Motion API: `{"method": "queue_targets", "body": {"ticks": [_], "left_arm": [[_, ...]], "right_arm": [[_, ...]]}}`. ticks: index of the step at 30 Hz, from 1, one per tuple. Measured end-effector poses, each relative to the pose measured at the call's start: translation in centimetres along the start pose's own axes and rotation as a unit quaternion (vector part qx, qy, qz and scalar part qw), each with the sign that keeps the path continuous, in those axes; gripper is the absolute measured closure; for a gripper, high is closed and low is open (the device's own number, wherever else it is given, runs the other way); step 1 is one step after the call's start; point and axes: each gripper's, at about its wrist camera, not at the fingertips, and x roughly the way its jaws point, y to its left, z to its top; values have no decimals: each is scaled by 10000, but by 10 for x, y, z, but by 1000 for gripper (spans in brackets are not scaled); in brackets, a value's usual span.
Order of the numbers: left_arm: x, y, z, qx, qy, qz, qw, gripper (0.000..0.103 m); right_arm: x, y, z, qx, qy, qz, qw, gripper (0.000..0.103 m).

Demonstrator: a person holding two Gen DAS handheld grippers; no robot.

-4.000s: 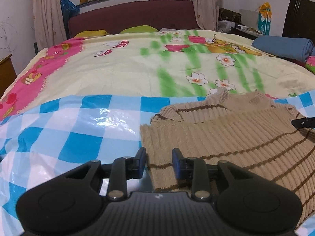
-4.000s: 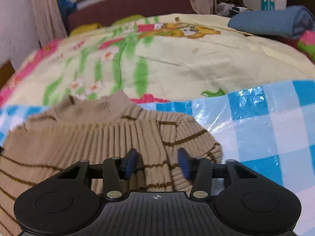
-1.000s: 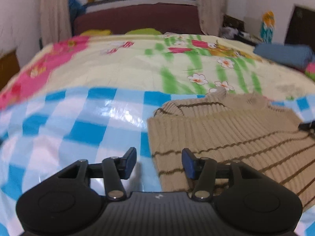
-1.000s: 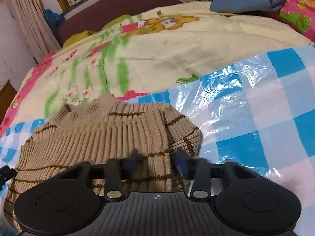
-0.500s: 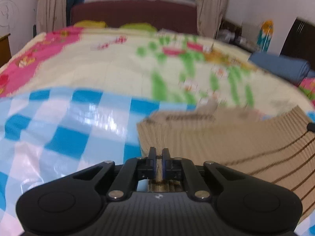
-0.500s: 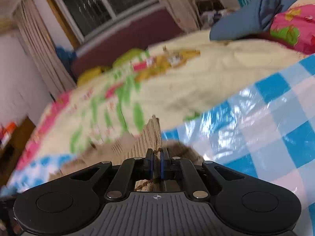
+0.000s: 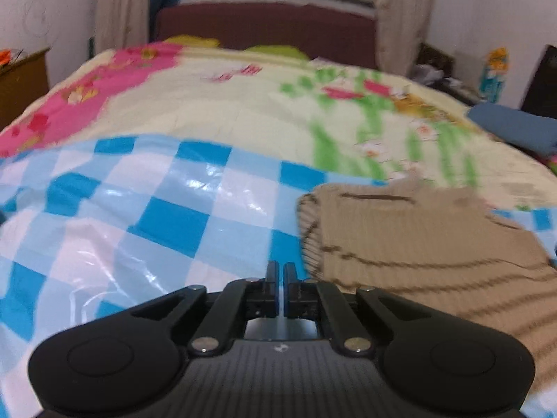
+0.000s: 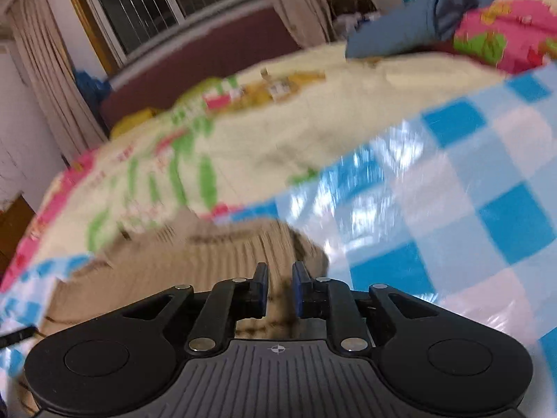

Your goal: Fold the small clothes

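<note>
A small tan ribbed sweater with thin brown stripes point(image 7: 410, 244) lies folded on a blue-and-white checked plastic sheet point(image 7: 167, 223) on the bed. My left gripper point(image 7: 281, 271) is shut with nothing between its jaws, just left of the sweater's edge, over the sheet. In the right wrist view the sweater point(image 8: 209, 254) lies below and left of my right gripper point(image 8: 279, 277), whose jaws stand slightly apart with no cloth in them. The view is blurred.
A cream floral bedspread point(image 7: 264, 104) covers the bed behind the sheet. A dark red headboard point(image 7: 264, 24) and curtained window stand at the back. A rolled blue blanket point(image 8: 400, 31) and pink quilt point(image 8: 504, 31) lie far right. A wooden cabinet point(image 7: 21, 76) stands left.
Half a second ago both grippers held the sweater's edge lifted. Now the sweater lies folded flat, the left gripper is empty and left of it, and the right jaws have parted.
</note>
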Motion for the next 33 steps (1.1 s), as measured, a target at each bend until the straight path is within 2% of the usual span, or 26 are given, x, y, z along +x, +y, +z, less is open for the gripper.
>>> {"method": "queue_targets", "body": {"ticks": [2, 4, 5, 7, 8, 10, 12, 14, 16, 19, 22, 26, 31, 33], "left_arm": [[-19, -5, -4, 72, -124, -251, 9996, 91], [-25, -14, -5, 246, -195, -380, 9988, 90], [-25, -21, -7, 369, -194, -383, 9984, 89], [-15, -28, -12, 517, -7, -302, 9982, 86], [-7, -29, -17, 545, 213, -178, 9981, 85], [10, -29, -29, 690, 610, -7, 9957, 73], [7, -31, -33, 916, 560, 149, 9941, 66], [-4, -29, -27, 757, 510, 71, 9958, 67], [-15, -25, -23, 621, 364, -90, 9974, 67], [-22, -19, -23, 530, 265, -88, 9982, 69], [-12, -16, -28, 496, 442, -59, 9978, 69], [-7, -2, -29, 238, 704, -652, 9951, 69], [7, -1, -38, 48, 877, -738, 9934, 61], [7, -5, -37, 168, 921, -699, 9932, 60]], "right_arm": [[-20, 3, 3, -46, -191, 144, 9997, 82], [-40, 11, -2, -324, -336, 177, 9988, 72], [-44, 16, -8, -425, -273, 256, 9984, 68], [-44, 24, -26, -658, 94, 470, 9967, 69], [-39, 26, -36, -835, 301, 376, 9953, 69], [-22, 23, -50, -963, 757, 43, 9925, 68], [-16, 7, -50, -491, 902, 91, 9947, 65], [-29, 0, -41, -122, 732, 214, 9970, 64], [-44, -1, -37, -123, 531, 375, 9978, 62], [-51, -5, -40, -117, 640, 596, 9961, 51], [-39, -13, -45, 37, 896, 460, 9949, 50], [-40, -32, -58, 478, 1004, 739, 9911, 49], [-33, -37, -57, 712, 1086, 963, 9869, 49], [-35, -36, -57, 630, 1076, 988, 9873, 49]]}}
